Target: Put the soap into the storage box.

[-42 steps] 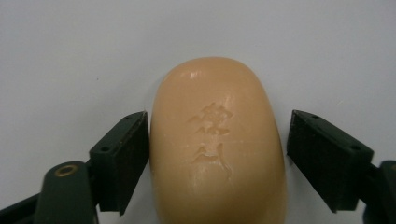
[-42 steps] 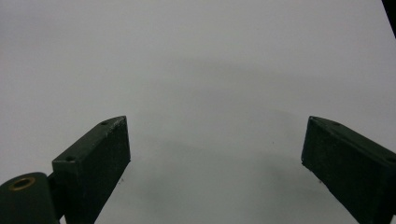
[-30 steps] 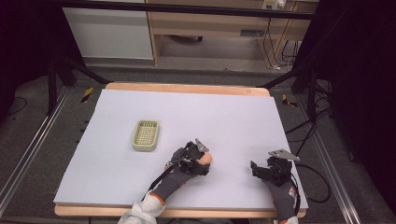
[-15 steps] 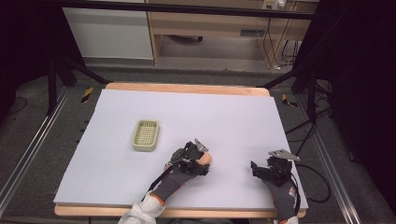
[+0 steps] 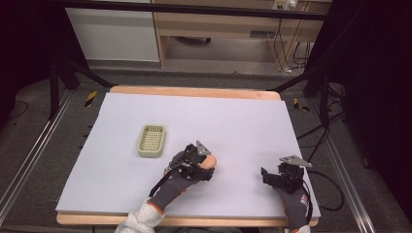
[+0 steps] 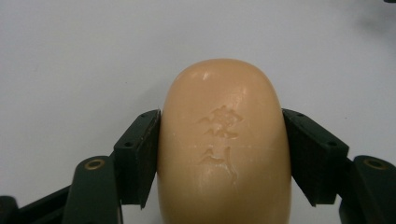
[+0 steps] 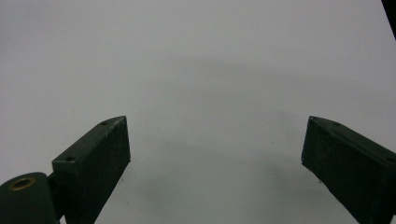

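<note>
The left gripper (image 6: pixel 220 154) clamped a soap bar (image 6: pixel 224 140), not yet in the nearby soap dish (image 5: pixel 151 141); the right gripper (image 7: pixel 215 154) gaped empty.

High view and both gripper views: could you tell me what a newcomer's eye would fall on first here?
First, the peach-coloured soap bar, clamped between the black jaws of the left claw near the table's front middle, with embossed characters on its top face. Next, the pale green soap dish sitting apart to its left on the white table. The right claw stands open, with nothing between its jaws, at the front right.
</note>
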Demonstrator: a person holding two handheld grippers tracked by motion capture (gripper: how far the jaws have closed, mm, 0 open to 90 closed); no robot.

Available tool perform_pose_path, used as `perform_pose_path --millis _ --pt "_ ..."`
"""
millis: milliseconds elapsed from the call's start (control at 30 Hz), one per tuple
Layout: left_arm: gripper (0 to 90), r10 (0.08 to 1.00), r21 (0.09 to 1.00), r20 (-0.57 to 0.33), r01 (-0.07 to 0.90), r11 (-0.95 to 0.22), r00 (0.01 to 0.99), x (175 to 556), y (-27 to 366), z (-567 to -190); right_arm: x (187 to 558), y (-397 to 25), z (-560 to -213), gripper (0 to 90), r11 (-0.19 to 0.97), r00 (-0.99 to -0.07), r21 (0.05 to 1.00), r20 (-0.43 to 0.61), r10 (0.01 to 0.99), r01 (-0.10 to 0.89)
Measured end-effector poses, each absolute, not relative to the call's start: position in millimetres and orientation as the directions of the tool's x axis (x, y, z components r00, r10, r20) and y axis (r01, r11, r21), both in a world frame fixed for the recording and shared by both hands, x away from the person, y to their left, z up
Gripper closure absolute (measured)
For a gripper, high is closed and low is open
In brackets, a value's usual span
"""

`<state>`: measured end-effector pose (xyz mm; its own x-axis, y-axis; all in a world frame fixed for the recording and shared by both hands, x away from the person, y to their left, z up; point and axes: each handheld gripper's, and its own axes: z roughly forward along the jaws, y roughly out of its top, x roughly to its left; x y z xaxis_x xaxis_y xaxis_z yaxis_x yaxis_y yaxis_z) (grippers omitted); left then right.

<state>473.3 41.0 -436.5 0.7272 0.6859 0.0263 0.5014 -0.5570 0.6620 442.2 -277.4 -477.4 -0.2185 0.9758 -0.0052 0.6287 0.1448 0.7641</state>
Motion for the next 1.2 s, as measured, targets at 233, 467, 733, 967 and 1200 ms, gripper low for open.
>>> perform_pose_path --millis 233,467,733,967,1200 --pt "31.6 0.695 0.669 0.032 0.501 -0.549 0.719 471.2 53.1 -428.3 442.4 -277.3 -477.6 8.2 0.145 -0.216 0.763 -0.007 0.976 0.63" --pt "31.6 0.704 0.679 0.033 0.501 -0.537 0.709 469.3 68.3 -419.9 442.5 -277.2 -477.8 8.2 0.144 -0.214 0.763 -0.008 0.977 0.63" --pt "31.6 0.719 0.693 0.035 0.501 -0.518 0.694 466.5 86.7 -414.3 442.5 -277.3 -477.8 8.2 0.146 -0.213 0.763 -0.011 0.977 0.629" --pt "31.6 0.74 0.711 0.018 0.512 -0.482 0.672 467.3 103.4 -412.6 443.1 -276.9 -478.2 8.2 0.148 -0.213 0.761 -0.013 0.977 0.632" --pt "31.6 0.772 0.722 0.014 0.527 -0.448 0.636 471.2 117.9 -410.0 442.7 -276.6 -478.0 8.2 0.146 -0.213 0.764 -0.012 0.977 0.628"
